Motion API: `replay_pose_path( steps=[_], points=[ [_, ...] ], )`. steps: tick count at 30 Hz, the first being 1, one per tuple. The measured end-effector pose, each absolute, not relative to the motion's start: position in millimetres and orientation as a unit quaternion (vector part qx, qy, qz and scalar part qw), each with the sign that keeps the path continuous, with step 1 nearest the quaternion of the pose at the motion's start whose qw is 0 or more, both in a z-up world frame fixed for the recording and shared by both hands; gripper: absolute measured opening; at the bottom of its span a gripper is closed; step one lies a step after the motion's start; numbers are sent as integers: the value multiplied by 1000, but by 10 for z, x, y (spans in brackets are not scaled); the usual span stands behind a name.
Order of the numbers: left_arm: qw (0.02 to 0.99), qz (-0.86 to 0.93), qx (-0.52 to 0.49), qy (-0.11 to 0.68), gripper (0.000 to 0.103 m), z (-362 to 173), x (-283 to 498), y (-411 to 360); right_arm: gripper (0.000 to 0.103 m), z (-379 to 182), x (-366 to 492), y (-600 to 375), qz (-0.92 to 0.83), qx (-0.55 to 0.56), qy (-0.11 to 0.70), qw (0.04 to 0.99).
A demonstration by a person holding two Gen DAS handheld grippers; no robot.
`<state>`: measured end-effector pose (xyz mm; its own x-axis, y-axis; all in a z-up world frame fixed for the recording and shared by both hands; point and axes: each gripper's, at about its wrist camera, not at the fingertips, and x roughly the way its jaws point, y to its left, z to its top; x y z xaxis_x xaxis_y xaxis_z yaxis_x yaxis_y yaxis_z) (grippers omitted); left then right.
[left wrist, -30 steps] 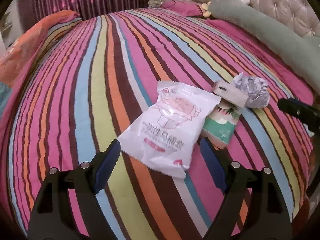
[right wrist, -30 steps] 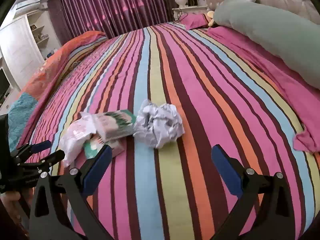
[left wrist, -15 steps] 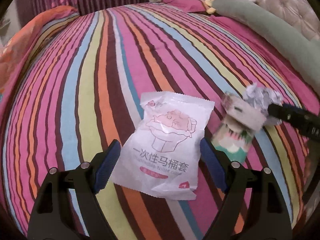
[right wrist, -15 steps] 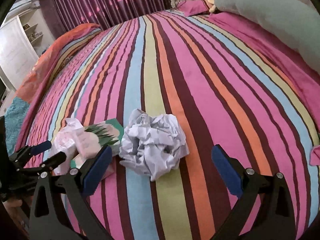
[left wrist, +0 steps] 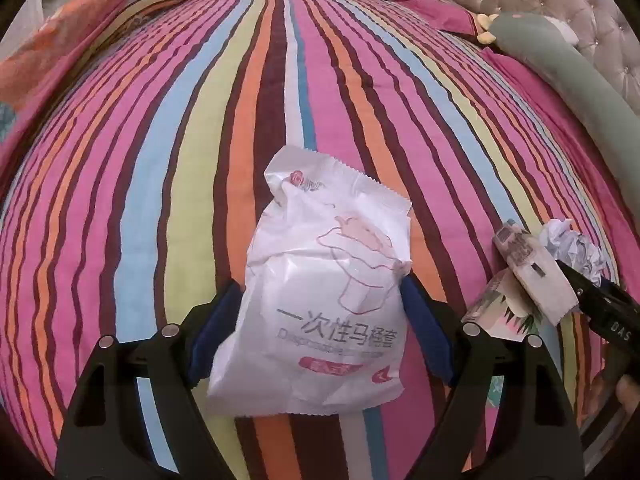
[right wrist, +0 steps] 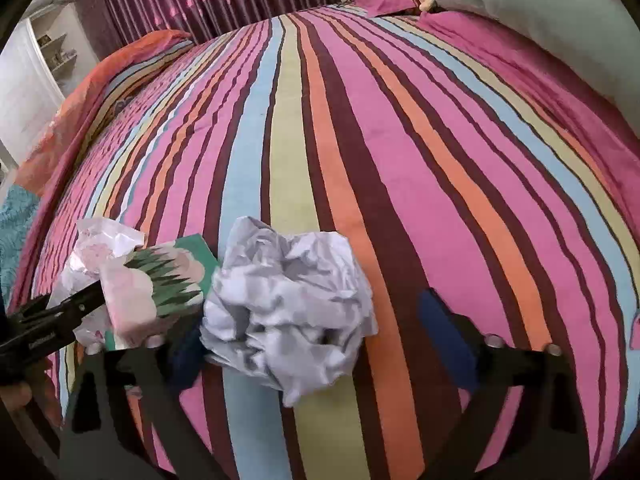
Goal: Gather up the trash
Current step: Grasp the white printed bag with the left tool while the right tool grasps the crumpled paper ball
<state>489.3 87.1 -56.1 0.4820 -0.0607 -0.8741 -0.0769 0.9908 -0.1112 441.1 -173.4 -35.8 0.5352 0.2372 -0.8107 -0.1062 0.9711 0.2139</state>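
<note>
Black gripper (left wrist: pixel 320 328), blue pads (left wrist: pixel 212 332), silver screws

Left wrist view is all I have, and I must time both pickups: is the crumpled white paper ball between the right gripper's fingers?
Observer: Yes. The crumpled white paper ball lies between the right gripper's fingers, and its jaws are closing.
Operator: Do both pads touch it?
Observer: No. The blue pad on the picture's right stands clear of the ball; the other is half hidden behind it.
Operator: Anything crowding it?
Observer: The green printed carton lies against the ball's left side, with the white plastic packet beyond.
</note>
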Motion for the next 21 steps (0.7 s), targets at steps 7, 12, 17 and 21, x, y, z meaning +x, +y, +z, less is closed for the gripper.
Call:
replay_pose_path(
  steps=[7, 12, 17, 21],
  points=[
    [861, 10, -71, 503, 55, -524, 4857, 847, 54, -311, 4349, -1645, 117, 40, 472, 873],
    [864, 18, -75, 497, 55, -458, 4767, 889, 54, -267, 4242, -1762, 111, 64, 467, 875],
    [868, 20, -86, 489, 55, -322, 4597, 938, 54, -167, 4131, -1776, 115, 71, 466, 875],
    [874, 21, -85, 479, 55, -167, 4392, 926, 54, -45, 3995, -1755, 115, 65, 460, 878]
  ],
)
